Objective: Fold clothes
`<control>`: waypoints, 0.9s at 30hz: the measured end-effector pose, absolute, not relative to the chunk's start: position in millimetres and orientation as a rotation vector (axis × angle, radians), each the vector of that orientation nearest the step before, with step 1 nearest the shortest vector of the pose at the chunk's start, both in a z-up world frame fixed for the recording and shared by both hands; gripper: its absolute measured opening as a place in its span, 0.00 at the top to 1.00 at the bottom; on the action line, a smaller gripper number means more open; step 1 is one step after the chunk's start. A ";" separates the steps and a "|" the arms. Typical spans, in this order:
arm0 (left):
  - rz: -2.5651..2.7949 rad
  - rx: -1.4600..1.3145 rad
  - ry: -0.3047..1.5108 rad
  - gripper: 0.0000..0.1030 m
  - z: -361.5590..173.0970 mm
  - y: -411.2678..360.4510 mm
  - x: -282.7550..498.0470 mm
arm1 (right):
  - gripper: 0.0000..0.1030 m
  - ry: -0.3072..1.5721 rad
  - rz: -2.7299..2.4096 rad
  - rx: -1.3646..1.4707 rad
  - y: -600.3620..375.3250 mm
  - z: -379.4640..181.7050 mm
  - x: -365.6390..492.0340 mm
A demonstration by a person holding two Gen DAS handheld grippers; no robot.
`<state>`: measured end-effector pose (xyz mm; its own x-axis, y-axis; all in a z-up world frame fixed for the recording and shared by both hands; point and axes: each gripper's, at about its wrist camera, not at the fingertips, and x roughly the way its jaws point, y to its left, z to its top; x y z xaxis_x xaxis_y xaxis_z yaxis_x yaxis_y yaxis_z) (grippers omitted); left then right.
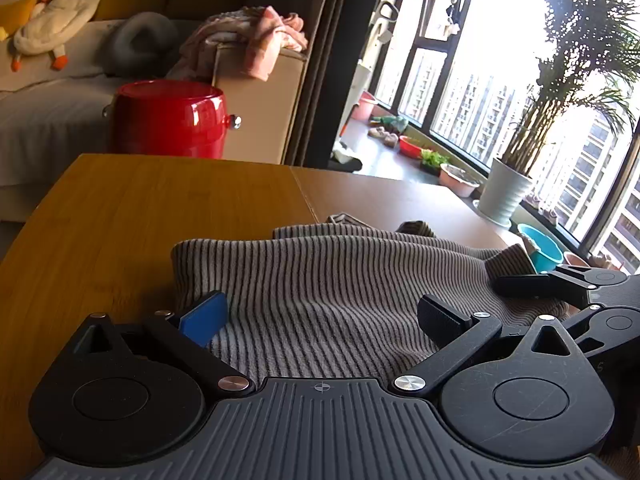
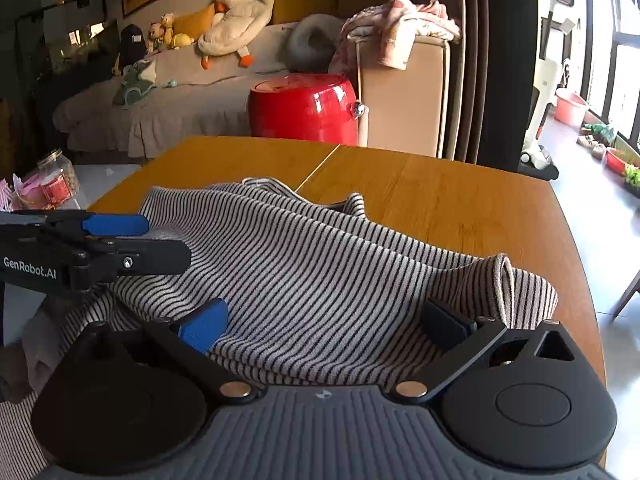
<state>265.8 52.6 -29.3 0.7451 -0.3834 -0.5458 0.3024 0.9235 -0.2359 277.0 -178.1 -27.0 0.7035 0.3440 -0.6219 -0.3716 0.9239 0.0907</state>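
Note:
A grey and black striped knit garment (image 1: 340, 280) lies rumpled on the wooden table (image 1: 140, 208), with a folded-over edge along its left side. My left gripper (image 1: 322, 314) is open over it, blue pad (image 1: 204, 316) on the left and black finger on the right, cloth lying loose beneath. In the right wrist view the same garment (image 2: 320, 260) spreads across the table (image 2: 460, 208), a rolled cuff at its right end. My right gripper (image 2: 324, 322) stands wide open above the cloth, holding nothing. The left gripper (image 2: 166, 240) shows side-on at the left.
A red drum stool (image 2: 304, 108) stands beyond the table's far edge, next to a beige cabinet draped with pink cloth (image 2: 404, 24). A sofa with a plush duck (image 2: 236, 20) is behind. A jar (image 2: 58, 180) sits low left. The table's right edge (image 2: 576, 264) drops to the floor.

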 end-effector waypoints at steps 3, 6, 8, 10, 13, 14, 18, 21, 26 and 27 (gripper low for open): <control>-0.377 -0.140 0.626 0.00 -29.4 54.1 266.8 | 0.03 0.645 0.384 0.007 -185.2 -14.2 270.1; -0.378 -0.147 0.625 0.00 -30.5 55.6 266.5 | 0.32 0.542 0.321 -0.020 -192.5 11.0 259.1; -0.378 -0.148 0.624 0.00 -31.0 55.8 266.4 | 0.46 0.518 0.258 -0.022 -199.2 21.4 258.2; -0.378 -0.150 0.624 0.00 -31.4 56.2 265.9 | 0.49 0.567 0.209 -0.017 -206.5 16.0 265.9; -0.381 -0.156 0.623 0.00 -31.6 57.6 265.7 | 0.50 0.693 0.145 -0.005 -220.5 -18.4 278.9; -0.382 -0.158 0.622 0.00 -31.6 58.0 265.7 | 0.49 0.710 0.138 0.000 -223.1 -21.7 280.8; -0.384 -0.162 0.623 0.00 -31.2 58.9 266.1 | 0.49 0.683 0.155 -0.009 -222.1 -3.1 282.8; -0.386 -0.167 0.622 0.00 -31.1 59.9 265.7 | 0.49 0.623 0.202 -0.033 -213.8 21.1 290.3; -0.390 -0.175 0.621 0.00 -31.1 60.6 265.1 | 0.47 0.641 0.317 0.065 -197.1 29.3 334.4; -0.391 -0.177 0.621 0.00 -31.1 60.6 265.2 | 0.46 0.659 0.323 0.068 -189.9 23.2 344.8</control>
